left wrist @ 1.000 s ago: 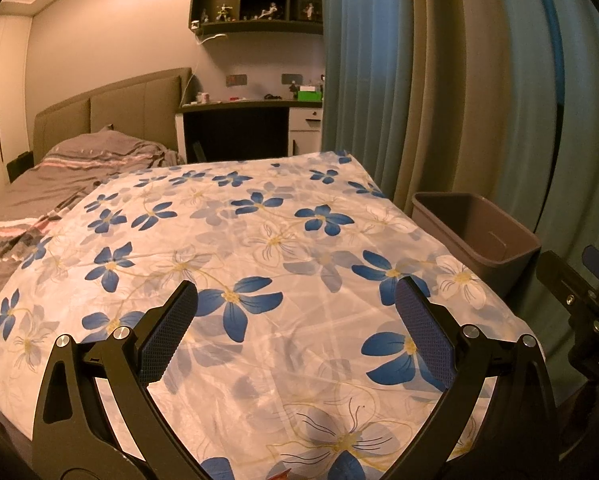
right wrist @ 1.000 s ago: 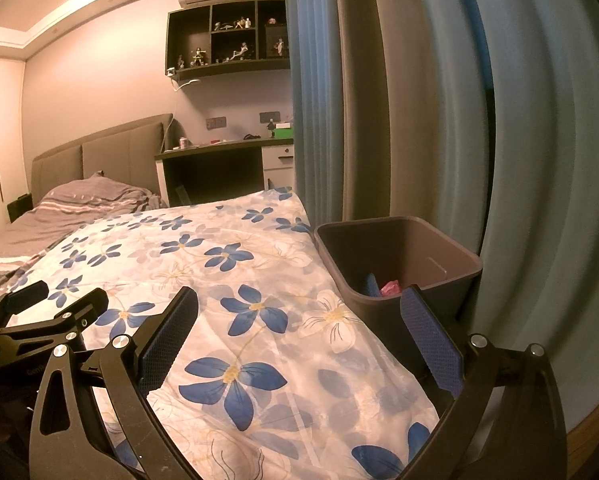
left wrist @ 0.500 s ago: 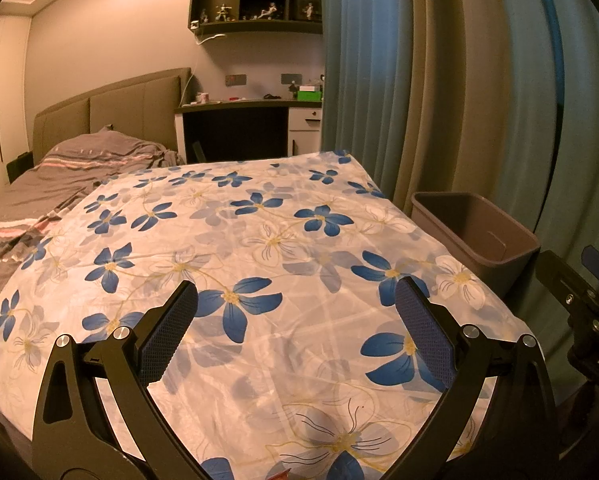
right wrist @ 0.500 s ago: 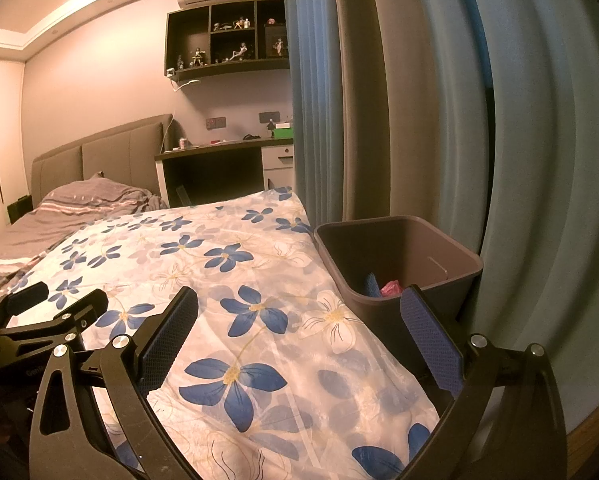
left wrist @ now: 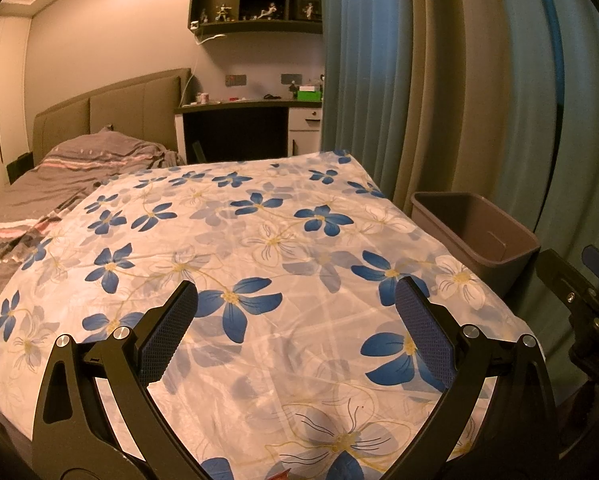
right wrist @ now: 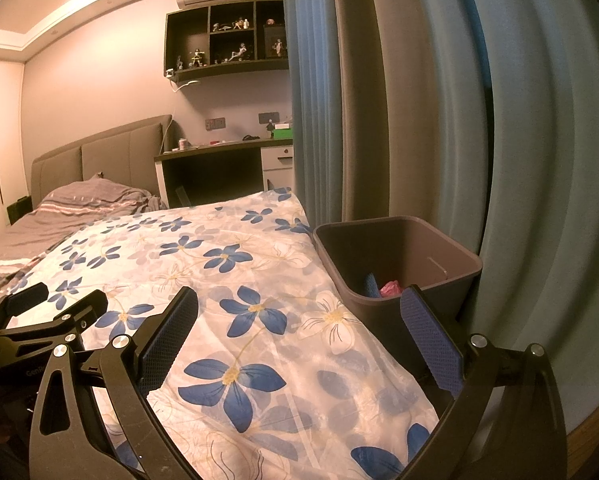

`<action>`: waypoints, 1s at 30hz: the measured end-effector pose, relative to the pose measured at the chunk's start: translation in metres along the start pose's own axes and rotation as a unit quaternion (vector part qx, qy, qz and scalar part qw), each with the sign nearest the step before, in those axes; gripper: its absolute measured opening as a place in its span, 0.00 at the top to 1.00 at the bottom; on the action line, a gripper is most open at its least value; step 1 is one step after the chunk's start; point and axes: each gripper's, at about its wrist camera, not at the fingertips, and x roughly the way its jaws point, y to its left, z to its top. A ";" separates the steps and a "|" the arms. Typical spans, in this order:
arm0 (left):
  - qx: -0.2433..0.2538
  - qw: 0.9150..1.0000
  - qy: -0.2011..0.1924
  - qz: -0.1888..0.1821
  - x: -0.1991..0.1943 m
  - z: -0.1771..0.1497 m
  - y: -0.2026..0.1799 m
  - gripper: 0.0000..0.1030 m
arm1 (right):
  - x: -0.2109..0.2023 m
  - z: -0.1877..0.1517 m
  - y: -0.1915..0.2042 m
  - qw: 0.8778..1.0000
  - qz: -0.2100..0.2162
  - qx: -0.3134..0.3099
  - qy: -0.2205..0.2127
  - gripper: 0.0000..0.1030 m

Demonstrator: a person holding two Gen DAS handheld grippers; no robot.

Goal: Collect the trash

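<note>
Both grippers hover empty over the floral bed, trash in the bin.

The left gripper (left wrist: pixel 295 320) and right gripper (right wrist: pixel 299 328) have jaws spread wide above the white bedspread with blue flowers (left wrist: pixel 259 240). A pink crumpled scrap (right wrist: pixel 390 289) and a blue piece (right wrist: pixel 370 283) lie inside the brown square plastic bin (right wrist: pixel 451 248) beside the bed, by the blue-grey curtain (right wrist: pixel 539 140).

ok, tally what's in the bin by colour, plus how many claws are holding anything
Pink crumpled item in the brown bin: 1
Blue item in the bin: 1
Claws holding something, left claw and right claw both open: 0
Total visible in the bin: 2
</note>
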 end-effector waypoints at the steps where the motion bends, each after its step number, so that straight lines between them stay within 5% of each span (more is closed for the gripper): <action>1: -0.001 1.000 0.001 0.000 0.002 0.001 0.000 0.06 | 0.000 0.000 -0.001 1.000 0.001 0.000 0.001 0.05; 30: 0.007 1.000 -0.010 -0.021 -0.006 0.001 -0.009 0.09 | -0.001 0.000 0.000 1.000 -0.001 0.003 0.001 0.05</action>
